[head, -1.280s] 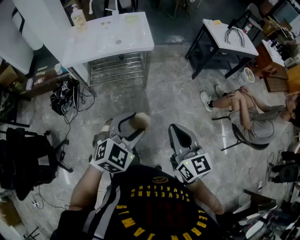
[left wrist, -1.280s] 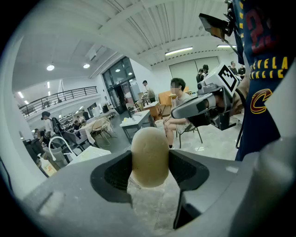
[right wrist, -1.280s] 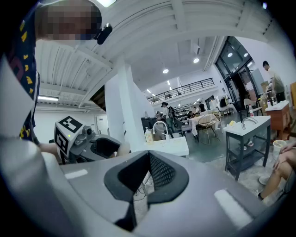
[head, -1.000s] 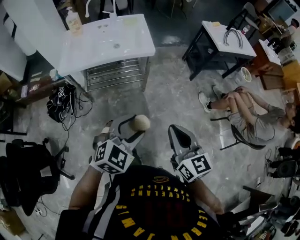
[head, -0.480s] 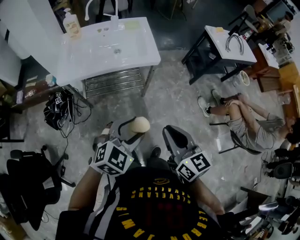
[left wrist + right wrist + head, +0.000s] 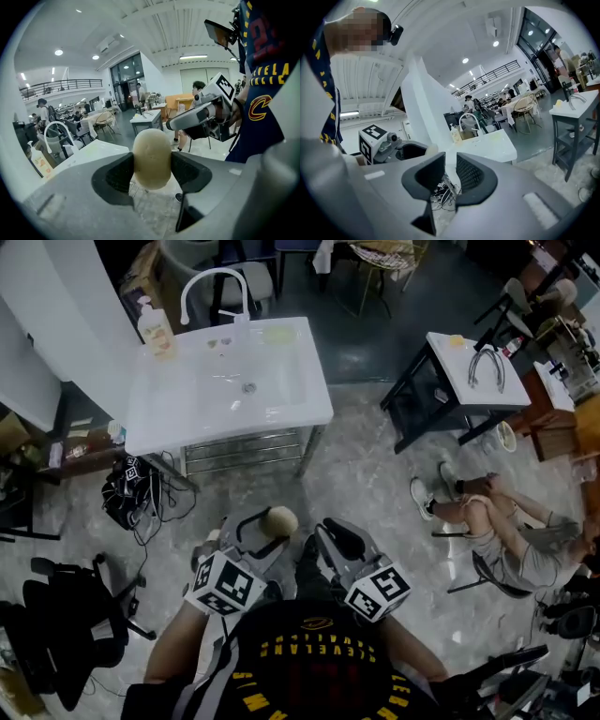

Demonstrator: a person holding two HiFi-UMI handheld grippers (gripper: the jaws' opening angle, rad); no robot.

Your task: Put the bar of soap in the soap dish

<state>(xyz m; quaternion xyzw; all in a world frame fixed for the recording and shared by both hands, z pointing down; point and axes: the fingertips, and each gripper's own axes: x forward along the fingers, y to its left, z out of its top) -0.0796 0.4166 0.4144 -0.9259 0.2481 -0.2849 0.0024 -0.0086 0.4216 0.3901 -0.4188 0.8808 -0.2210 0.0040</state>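
We see a large workshop hall: a freestanding sink [image 6: 169, 418] beyond the left tongs [image 6: 270, 526], a worktable [image 6: 450, 357] (white-topped) off right, loose cables [image 6: 161, 493] left.

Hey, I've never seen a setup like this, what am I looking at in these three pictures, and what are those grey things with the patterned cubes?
No robot: a person holds a grey hand-held claw tool in each hand, and the marker cubes are part of those tools. One picture comes from a camera on the person's head, looking down; the other two come from cameras riding on each tool. The left claw grips a rounded cream bar of soap. The right claw shows only a narrow gap with nothing in it. Ahead stands a white washbasin on a metal frame, with a curved white tap and a pale pump bottle at its back edge.
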